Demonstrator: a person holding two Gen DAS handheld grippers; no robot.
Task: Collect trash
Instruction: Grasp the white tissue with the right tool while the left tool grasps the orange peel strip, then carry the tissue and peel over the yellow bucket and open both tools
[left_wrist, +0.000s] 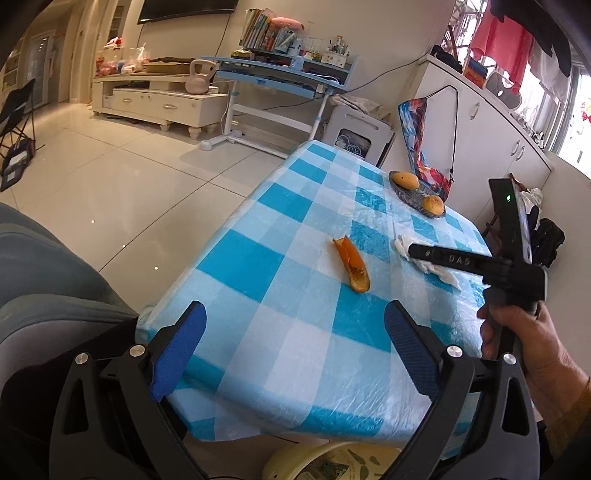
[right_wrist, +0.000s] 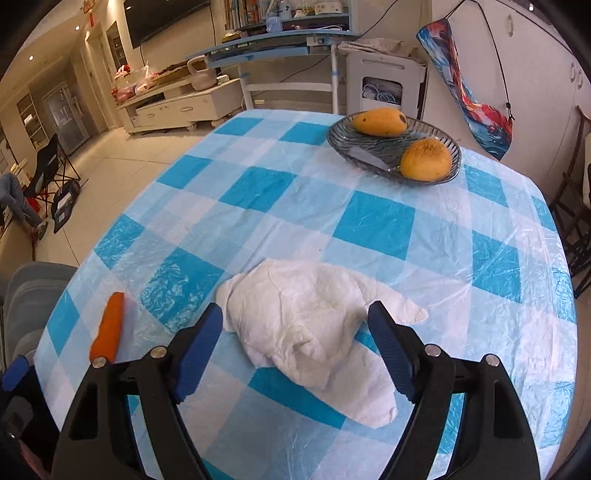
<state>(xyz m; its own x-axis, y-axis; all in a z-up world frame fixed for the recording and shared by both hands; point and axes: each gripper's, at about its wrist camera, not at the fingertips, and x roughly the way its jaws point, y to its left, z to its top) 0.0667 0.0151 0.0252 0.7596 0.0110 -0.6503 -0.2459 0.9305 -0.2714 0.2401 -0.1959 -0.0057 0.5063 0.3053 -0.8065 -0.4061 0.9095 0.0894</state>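
Trash lay in two pieces on a table (right_wrist: 376, 221) covered with a blue and white checked plastic cloth, in a living room with a pale tiled floor (left_wrist: 122, 192).

The larger piece was a crumpled white paper towel (right_wrist: 306, 325), lying on the near part of the table in the right wrist view. The right gripper (right_wrist: 295, 343) hung just above it with its jaws spread wide, one blue pad on each side of the towel and neither clearly touching it; it held nothing. From the left wrist view the same gripper (left_wrist: 417, 253) reached over the paper towel (left_wrist: 406, 245) from the right, held by the person's right hand (left_wrist: 524, 332).

The smaller piece was a strip of orange peel (left_wrist: 352, 264), lying on the cloth to the left of the towel and well apart from it. In the right wrist view the peel (right_wrist: 109, 326) lay near the table's left edge.

The left gripper (left_wrist: 295, 347) was released too, its jaws wide apart and empty, hovering over the near edge of the table, short of the peel.

At the far side of the table stood a dark glass dish (right_wrist: 369, 151) holding two mangoes (right_wrist: 424, 158), well apart from both pieces of trash. Below the table's near edge, a pale yellow bin (left_wrist: 295, 461) showed in part.
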